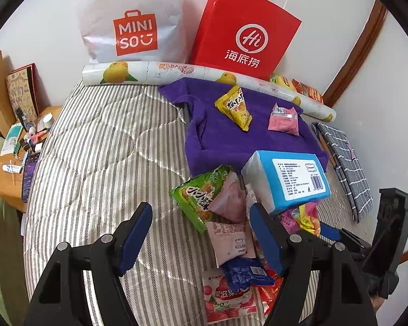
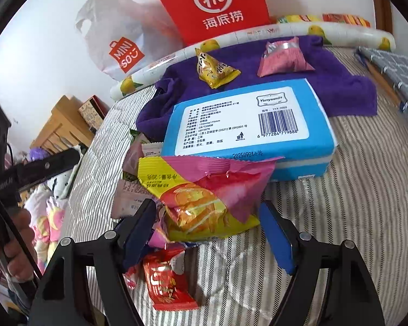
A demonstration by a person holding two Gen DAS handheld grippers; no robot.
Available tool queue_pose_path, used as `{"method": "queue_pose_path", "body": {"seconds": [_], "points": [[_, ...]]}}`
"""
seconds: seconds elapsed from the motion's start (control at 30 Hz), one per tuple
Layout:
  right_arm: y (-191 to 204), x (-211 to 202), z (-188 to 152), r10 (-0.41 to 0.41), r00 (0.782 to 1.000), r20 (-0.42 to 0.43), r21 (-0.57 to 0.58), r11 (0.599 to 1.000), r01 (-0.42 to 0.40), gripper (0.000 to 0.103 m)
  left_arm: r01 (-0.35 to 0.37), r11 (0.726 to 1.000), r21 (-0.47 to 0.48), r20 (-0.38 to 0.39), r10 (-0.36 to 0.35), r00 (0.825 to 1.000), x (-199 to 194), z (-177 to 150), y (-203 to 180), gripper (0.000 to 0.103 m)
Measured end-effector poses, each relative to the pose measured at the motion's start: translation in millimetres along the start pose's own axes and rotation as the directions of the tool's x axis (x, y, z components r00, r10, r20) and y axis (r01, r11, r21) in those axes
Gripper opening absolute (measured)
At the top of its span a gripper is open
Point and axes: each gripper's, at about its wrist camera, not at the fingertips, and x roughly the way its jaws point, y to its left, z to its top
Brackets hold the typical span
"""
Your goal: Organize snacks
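Two grippers hovered over the snack pile on the striped bed. Left gripper [image 1: 201, 233] had jaws spread, nothing pinched, a pink-white wrapper [image 1: 231, 241] lying between them. Right gripper [image 2: 209, 228] was spread around the yellow-pink snack bag [image 2: 204, 198], pads apparently not yet pressing. Best approach, imo: center the bag's puffy middle, squeeze gently, lift clear w/o dragging the blue tissue pack [image 2: 247, 127] touching it. Readable, left to right: "MINISO" on the white bag [image 1: 133, 19], "Hi" w/ Chinese characters on the red bag [image 1: 247, 30], "Yunyuexin" plus barcode on the tissue pack.
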Motion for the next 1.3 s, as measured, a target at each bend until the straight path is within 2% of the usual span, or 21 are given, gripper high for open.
{"method": "queue_pose_path", "body": {"seconds": [0.17, 0.47, 0.77, 0.97, 1.13, 1.3], "points": [[-5, 11, 4, 0.010, 1.000, -0.018, 0.064, 0.998, -0.009, 0.073, 0.007, 1.000, -0.008, -0.010, -0.007, 1.000, 4, -5, 4, 0.073], [-8, 7, 4, 0.031, 0.999, -0.009, 0.074, 0.997, -0.031, 0.062, 0.006, 1.000, -0.002, -0.043, -0.006, 0.999, 9, -21, 3, 0.073], [-10, -25, 0, 0.032, 0.999, 0.037, 0.044, 0.998, -0.033, 0.061, 0.014, 1.000, 0.024, -0.095, -0.012, 0.995, 6, -53, -6, 0.073], [-16, -48, -4, -0.002, 0.997, 0.083, 0.023, 1.000, 0.000, 0.060, 0.003, 0.997, 0.081, -0.140, 0.008, 0.990, 12, -77, -17, 0.073], [-26, -64, -7, -0.031, 0.993, 0.115, 0.029, 0.999, 0.028, 0.060, 0.040, 0.996, 0.081, -0.167, -0.026, 0.986, 19, -90, -26, 0.073], [-40, -78, -12, -0.067, 0.988, 0.139, 0.038, 0.997, 0.063, 0.060, 0.003, 0.994, 0.113, -0.188, 0.019, 0.982, 34, -95, -40, 0.073]]}}
